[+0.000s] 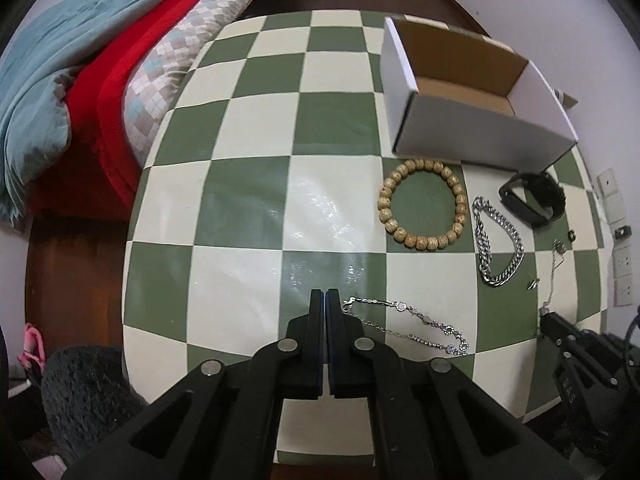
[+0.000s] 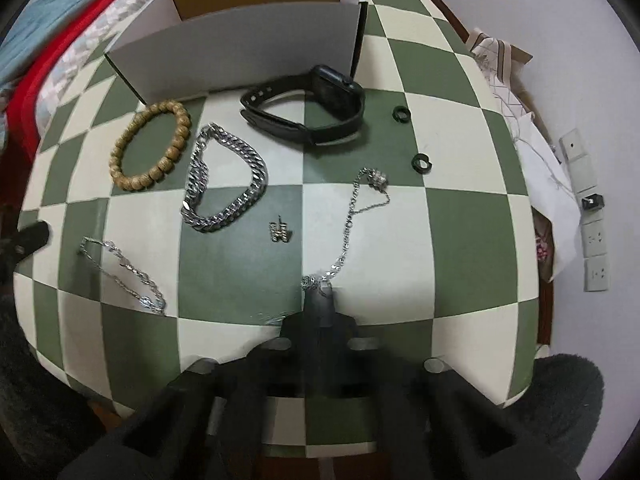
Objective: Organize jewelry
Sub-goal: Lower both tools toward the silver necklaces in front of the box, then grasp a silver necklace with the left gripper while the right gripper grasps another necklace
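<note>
Jewelry lies on a green-and-cream checkered table (image 1: 248, 184). My left gripper (image 1: 324, 294) is shut and empty, beside the clasp end of a thin crystal bracelet (image 1: 416, 326). My right gripper (image 2: 318, 290) is shut on the near end of a thin silver necklace (image 2: 352, 216) that stretches away across the table. A wooden bead bracelet (image 1: 422, 204), a chunky silver chain (image 1: 496, 248) and a black watch (image 1: 534, 198) lie near an open white cardboard box (image 1: 472, 92). A small pendant (image 2: 280, 232) and two black rings (image 2: 401, 114) lie in the right wrist view.
A bed with red, teal and patterned covers (image 1: 100, 80) lies left of the table. Wall sockets (image 2: 596, 256) and a cloth bag (image 2: 516, 92) are at the right. A grey furry seat (image 1: 80, 384) is at the near edge.
</note>
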`<state>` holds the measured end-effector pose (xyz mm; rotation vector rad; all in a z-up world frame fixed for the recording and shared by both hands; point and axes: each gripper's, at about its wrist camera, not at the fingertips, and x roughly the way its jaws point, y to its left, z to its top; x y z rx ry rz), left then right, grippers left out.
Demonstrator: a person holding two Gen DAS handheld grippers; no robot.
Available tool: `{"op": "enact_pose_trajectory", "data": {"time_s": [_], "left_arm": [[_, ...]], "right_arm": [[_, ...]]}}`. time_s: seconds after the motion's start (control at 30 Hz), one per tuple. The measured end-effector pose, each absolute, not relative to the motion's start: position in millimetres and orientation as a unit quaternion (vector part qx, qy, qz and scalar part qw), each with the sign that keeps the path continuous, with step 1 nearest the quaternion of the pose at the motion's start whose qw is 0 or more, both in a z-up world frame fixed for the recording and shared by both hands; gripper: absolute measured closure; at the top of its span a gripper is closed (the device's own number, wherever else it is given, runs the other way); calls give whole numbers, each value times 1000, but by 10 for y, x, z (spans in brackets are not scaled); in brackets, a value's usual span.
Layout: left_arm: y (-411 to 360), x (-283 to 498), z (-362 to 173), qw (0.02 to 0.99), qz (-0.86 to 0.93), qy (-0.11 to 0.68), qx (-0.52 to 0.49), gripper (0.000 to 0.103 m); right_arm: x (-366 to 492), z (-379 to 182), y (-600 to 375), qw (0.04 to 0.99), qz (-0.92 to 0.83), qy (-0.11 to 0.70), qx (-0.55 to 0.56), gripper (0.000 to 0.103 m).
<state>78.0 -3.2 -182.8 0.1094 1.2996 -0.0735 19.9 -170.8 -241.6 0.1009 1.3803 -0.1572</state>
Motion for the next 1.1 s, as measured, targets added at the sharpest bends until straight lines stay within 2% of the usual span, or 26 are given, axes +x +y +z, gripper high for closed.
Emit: {"op": "enact_pose_trajectory", "data": {"time_s": [0.13, 0.23, 0.3, 0.33, 0.37, 0.6, 0.7, 0.73, 0.77, 0.8, 0.87, 0.9, 1.0, 1.1], "left_arm": [[122, 838, -1764, 795, -51, 605, 9, 102], [187, 862, -1851, 782, -73, 619, -30, 92], [176, 857, -1938, 772, -81, 629, -37, 65], [164, 845, -1981, 770, -84, 631, -37, 45], [146, 825, -2011, 770, -88, 631, -38, 44], [-100, 825, -2287, 765, -81, 638, 19, 44], [-250, 757, -2307, 783, -83, 613, 68, 46], [-283, 734, -2298, 788, -91, 604, 72, 62], [-318, 709, -2277, 794, -98, 595, 77, 94], [-348, 695, -2271, 795, -105, 593, 81, 102], [-377, 695, -2275, 791, -107, 597, 84, 102], [-357, 703, -2274, 790, -107, 599, 75, 102], [-254, 709, -2220, 791, -98, 601, 61, 102], [-139, 712, -2093, 798, -88, 594, 49, 102]], "right_arm": [[223, -2381, -1789, 767, -72, 631, 89, 103], [143, -2260, -1846, 775, -76, 618, 111, 103], [98, -2153, -1899, 782, -79, 608, 116, 103], [140, -2143, -2016, 783, -80, 606, 116, 103], [114, -2099, -2041, 785, -82, 603, 117, 103], [131, -2058, -2193, 783, -91, 601, 130, 103], [238, -2154, -2379, 778, -87, 608, 136, 103], [294, -2201, -2439, 774, -83, 611, 141, 103], [300, -2226, -2457, 770, -79, 615, 151, 103], [297, -2253, -2483, 766, -77, 618, 163, 103], [301, -2316, -2521, 757, -74, 624, 179, 101], [302, -2350, -2536, 753, -71, 627, 188, 96], [301, -2378, -2511, 756, -63, 622, 193, 62], [333, -2413, -2394, 759, -56, 624, 178, 61]]}}
